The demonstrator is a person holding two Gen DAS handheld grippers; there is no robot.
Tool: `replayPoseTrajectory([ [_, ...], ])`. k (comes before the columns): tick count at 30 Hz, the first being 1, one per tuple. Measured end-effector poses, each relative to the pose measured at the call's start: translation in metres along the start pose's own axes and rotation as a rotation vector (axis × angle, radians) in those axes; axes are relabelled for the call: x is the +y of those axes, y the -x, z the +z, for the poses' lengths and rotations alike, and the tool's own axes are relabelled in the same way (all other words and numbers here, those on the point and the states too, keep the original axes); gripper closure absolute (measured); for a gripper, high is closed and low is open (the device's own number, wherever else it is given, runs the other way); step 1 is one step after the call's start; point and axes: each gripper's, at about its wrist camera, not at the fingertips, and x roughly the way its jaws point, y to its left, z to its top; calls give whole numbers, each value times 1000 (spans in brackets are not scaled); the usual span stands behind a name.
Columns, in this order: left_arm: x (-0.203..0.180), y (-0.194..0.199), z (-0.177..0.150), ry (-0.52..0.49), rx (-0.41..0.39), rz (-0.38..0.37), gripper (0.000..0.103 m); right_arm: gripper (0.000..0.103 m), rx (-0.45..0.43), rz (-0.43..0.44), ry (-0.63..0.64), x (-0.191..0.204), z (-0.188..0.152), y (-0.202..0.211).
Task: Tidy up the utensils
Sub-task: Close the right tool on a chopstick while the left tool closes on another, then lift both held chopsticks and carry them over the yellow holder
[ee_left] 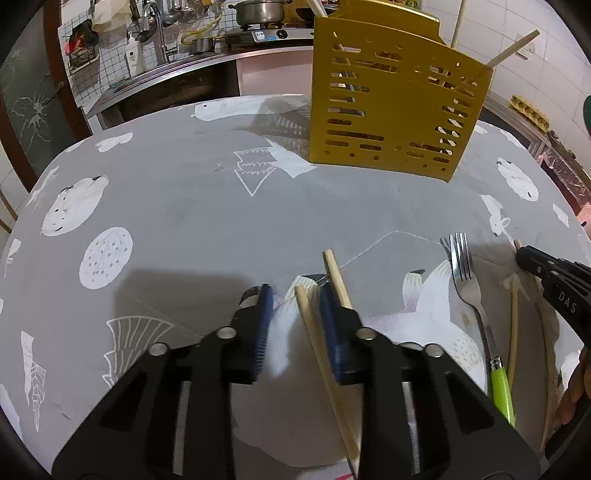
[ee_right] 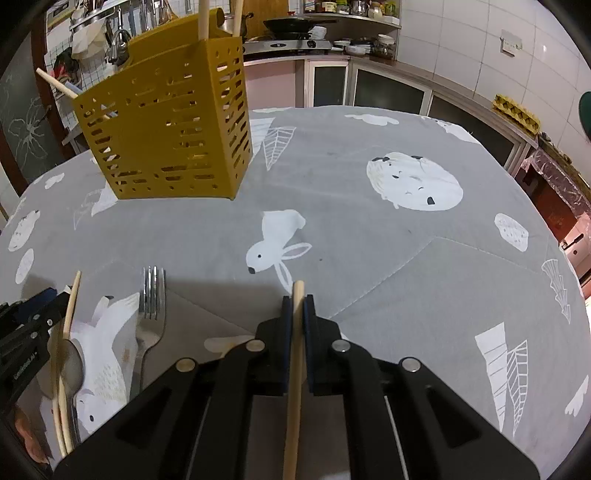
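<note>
Wooden chopstick (ee_right: 294,354) sits clamped in our right claw (ee_right: 297,301); our left claw (ee_left: 295,295) stands part-open, another chopstick (ee_left: 320,345) between its pads at 6 o'clock

white tiled wall (ee_right: 461,44) | stove (ee_right: 288,45) | sink tap (ee_left: 157,26) | cabinets (ee_right: 388,92)

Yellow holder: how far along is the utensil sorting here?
Done: chopsticks already stand in the yellow holder. In hand: the right gripper is shut on a chopstick; the left gripper has its fingers straddling a second chopstick, unclamped. Left: the fork and spoon lie on the table.
</note>
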Motion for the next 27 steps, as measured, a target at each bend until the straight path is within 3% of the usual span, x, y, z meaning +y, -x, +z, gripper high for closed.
replayPoseTrajectory([
  [3, 1, 1, 1, 1, 0, -22, 96, 97, -13, 4, -12, -2, 0, 4],
  [13, 9, 11, 7, 30, -37, -45, 96, 97, -74, 26, -40, -7, 8, 31],
  [18, 12, 32, 16, 31, -106, -50, 97, 97, -116, 41, -48, -7, 14, 47],
  [27, 21, 86, 34, 23, -299, -36, 98, 97, -239, 59, -49, 2, 24, 86],
])
